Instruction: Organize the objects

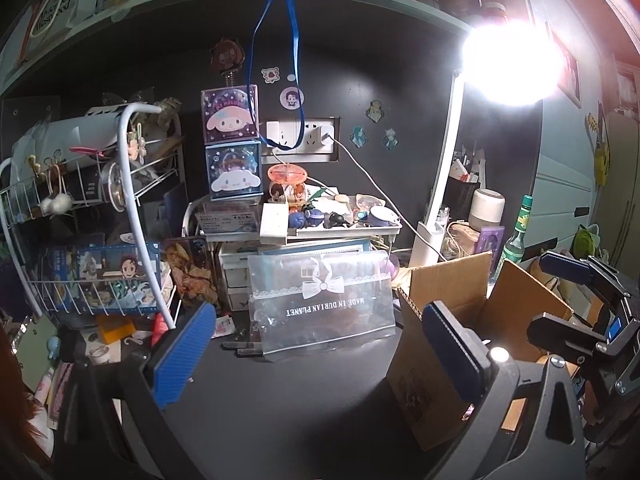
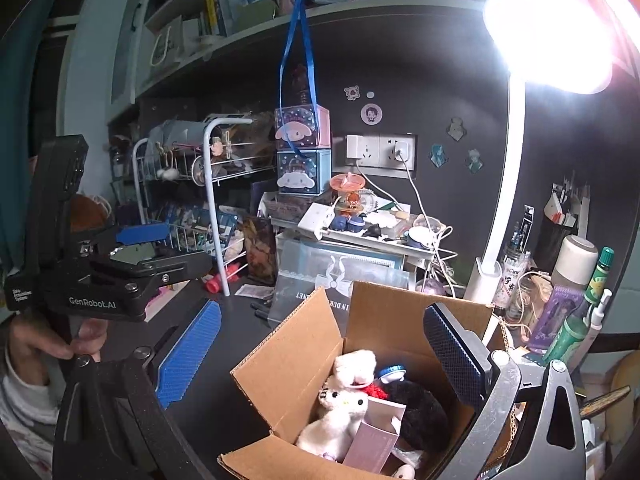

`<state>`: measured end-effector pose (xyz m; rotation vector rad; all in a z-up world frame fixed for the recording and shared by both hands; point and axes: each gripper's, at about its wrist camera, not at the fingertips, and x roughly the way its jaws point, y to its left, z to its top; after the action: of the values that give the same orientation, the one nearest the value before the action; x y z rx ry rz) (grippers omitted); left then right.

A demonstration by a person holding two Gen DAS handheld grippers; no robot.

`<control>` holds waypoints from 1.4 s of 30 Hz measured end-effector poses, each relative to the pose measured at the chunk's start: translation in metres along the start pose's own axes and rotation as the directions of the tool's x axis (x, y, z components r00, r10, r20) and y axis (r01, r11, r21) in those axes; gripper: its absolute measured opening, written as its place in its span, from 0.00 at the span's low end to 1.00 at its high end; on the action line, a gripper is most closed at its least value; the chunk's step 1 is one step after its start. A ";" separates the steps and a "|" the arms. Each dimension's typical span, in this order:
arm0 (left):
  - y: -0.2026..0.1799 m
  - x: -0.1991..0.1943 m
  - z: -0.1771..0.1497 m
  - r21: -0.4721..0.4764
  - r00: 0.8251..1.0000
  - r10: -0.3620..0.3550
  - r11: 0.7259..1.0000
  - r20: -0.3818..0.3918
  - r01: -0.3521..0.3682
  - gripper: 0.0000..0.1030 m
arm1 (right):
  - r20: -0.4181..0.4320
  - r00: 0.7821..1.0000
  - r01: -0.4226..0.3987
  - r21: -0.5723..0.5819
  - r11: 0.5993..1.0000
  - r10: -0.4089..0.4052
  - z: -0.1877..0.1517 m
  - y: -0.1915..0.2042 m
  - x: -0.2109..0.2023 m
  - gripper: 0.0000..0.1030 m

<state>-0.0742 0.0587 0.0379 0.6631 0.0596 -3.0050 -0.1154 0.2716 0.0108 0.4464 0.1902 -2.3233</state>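
An open cardboard box (image 2: 288,356) stands on the dark desk and holds white plush toys (image 2: 340,400), a black plush and a pink carton (image 2: 372,436). My right gripper (image 2: 320,360) is open and empty, hovering above the box. The box also shows in the left wrist view (image 1: 448,284), at the right. My left gripper (image 1: 320,352) is open and empty above the desk, facing a clear pouch with a white bow (image 1: 320,300). The left gripper also shows in the right wrist view (image 2: 140,248), and the right gripper (image 1: 576,296) in the left wrist view.
A white wire rack (image 1: 100,240) full of cards stands at the left. Stacked character boxes (image 1: 232,144) and a cluttered white tray (image 1: 340,224) sit behind the pouch. A bright desk lamp (image 1: 512,64), bottles (image 1: 516,236) and jars crowd the right. Pens (image 1: 244,348) lie by the pouch.
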 end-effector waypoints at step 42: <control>0.000 -0.007 0.001 0.006 1.000 -0.013 1.000 -0.008 0.013 1.00 | -0.003 1.000 -0.010 -0.002 1.000 0.010 0.000 -0.010 -0.001 0.99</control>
<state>-0.0681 0.0592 0.0419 0.6780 0.0558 -3.0157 -0.1215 0.2794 0.0118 0.4487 0.1911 -2.3131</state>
